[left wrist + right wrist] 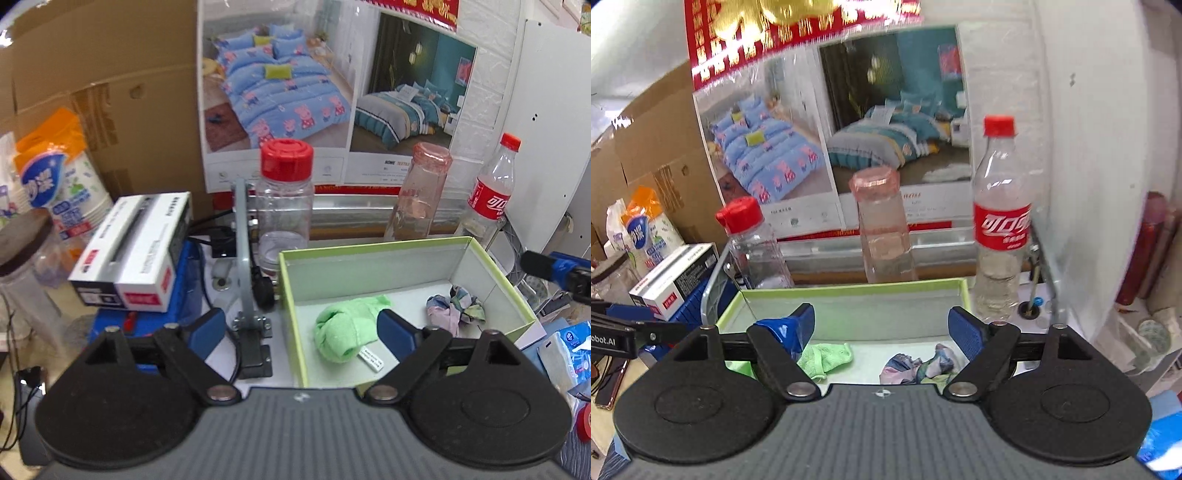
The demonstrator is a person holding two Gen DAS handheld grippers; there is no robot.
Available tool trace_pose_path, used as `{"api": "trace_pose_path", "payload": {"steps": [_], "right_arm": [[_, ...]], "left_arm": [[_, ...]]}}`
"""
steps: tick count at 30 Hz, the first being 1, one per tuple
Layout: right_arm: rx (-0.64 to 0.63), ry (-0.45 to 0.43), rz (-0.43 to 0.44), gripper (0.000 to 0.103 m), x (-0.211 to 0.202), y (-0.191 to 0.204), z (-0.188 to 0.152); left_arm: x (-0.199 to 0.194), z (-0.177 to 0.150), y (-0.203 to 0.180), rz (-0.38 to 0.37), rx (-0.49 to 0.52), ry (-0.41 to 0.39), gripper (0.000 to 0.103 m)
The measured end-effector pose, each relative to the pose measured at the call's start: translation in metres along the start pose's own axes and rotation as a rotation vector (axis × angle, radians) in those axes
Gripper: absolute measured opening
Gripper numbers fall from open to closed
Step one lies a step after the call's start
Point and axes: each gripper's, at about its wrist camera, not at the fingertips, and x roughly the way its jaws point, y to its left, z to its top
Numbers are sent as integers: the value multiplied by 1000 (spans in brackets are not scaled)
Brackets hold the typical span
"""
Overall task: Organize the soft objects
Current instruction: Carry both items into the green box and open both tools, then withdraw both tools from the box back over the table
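A green-rimmed open box holds a rolled green towel on its left and a crumpled patterned cloth on its right. My left gripper is open and empty, straddling the box's left wall near the towel. In the right wrist view the same box shows the green towel and the patterned cloth. My right gripper is open and empty, above the box's near side. The left gripper's blue fingertip shows by its left finger.
Behind the box stand a red-capped clear jar, a pink bottle and a cola bottle. A white carton lies on a blue case at the left, next to a grey metal bracket. Packets lie at the right.
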Motion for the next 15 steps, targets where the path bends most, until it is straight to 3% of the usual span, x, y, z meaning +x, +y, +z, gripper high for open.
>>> {"api": "trace_pose_path", "payload": {"steps": [5, 15], "right_arm": [[11, -88, -20, 67, -51, 2, -2], [-7, -161, -38, 68, -128, 8, -20]], "left_arm": [[-41, -10, 7, 29, 7, -46, 91], [-112, -34, 14, 71, 16, -123, 92]]}}
